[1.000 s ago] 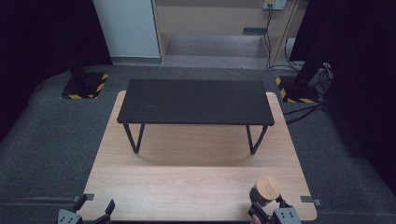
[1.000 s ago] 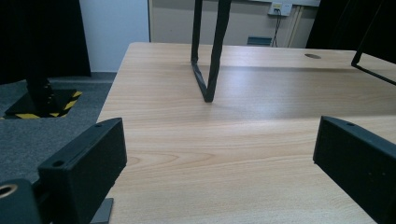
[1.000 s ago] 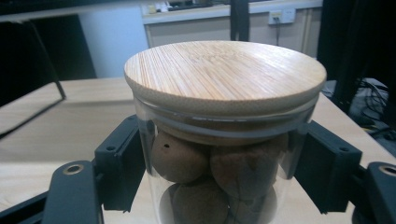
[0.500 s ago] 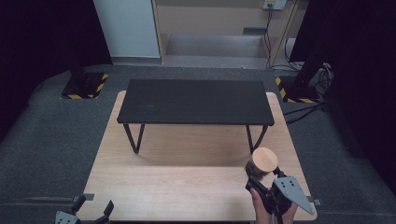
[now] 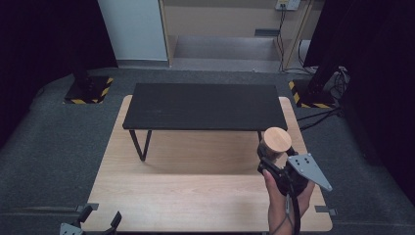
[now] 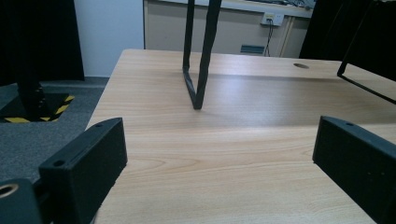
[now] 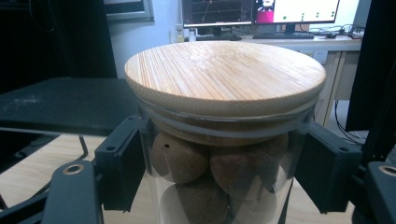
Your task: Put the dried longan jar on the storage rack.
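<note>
Jar [image 5: 275, 143]: between the jaws of the right gripper [image 5: 274, 164], lid [image 7: 225, 74] on top, round items [image 7: 180, 157] inside. Raised shelf [image 5: 204, 105]: ahead and left of that gripper, standing on the table [image 5: 195, 196]. Left gripper [image 5: 90, 224]: at the table's near left corner, a shelf leg [image 6: 198, 56] ahead of its jaws.

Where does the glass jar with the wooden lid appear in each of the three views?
High view: the jar is at right of centre, by the black shelf's front right corner, in the right gripper.
Left gripper view: not in it.
Right gripper view: the jar is at centre, between the jaws.
Shared landmark: the black shelf.
</note>
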The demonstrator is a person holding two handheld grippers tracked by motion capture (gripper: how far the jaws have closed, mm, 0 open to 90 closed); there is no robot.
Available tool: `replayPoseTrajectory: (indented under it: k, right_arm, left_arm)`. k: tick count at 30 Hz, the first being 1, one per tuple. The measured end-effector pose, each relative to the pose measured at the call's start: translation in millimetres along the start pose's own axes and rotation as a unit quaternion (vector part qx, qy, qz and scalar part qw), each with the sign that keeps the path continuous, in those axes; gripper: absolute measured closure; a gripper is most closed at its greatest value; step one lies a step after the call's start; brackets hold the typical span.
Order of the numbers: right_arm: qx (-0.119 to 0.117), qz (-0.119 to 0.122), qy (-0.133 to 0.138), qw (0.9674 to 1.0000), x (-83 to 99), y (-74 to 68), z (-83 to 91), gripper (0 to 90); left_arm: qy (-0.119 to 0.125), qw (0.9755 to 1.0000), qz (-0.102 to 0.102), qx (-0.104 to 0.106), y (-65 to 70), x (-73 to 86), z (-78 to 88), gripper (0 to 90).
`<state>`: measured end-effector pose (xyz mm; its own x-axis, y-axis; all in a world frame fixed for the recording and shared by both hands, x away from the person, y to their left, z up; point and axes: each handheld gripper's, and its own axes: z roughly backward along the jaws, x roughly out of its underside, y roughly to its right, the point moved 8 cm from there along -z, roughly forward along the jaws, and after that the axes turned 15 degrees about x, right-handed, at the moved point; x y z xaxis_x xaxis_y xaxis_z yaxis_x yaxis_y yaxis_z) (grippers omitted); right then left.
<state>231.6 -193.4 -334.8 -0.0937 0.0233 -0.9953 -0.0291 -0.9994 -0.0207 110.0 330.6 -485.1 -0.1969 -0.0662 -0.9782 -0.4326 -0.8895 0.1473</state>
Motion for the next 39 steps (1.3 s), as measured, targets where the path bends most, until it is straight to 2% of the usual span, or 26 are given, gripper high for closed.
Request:
replayPoseTrajectory:
  k: [13,21,30,39]
  right_arm:
    - [-0.007,0.003,0.009,0.9999,-27.0,-3.0,-27.7,25.8]
    - [-0.011,0.011,0.01,0.9998,-40.1,-8.6,-53.1,25.8]
    - [-0.001,0.011,0.003,0.9999,-43.6,-10.5,-81.4,25.8]
    - [0.014,0.026,-0.003,0.9996,-43.7,-13.2,-105.8,25.8]
  left_arm:
    - [0.004,1.0,0.003,-0.001,0.8,-1.1,-1.9,1.6]
    - [0.004,1.0,0.006,-0.003,-1.1,0.1,-2.5,1.7]
    - [0.007,0.9999,0.009,-0.007,-5.3,-0.4,-3.4,1.7]
    - [0.007,0.9999,0.011,-0.011,-8.5,-0.1,-3.3,1.7]
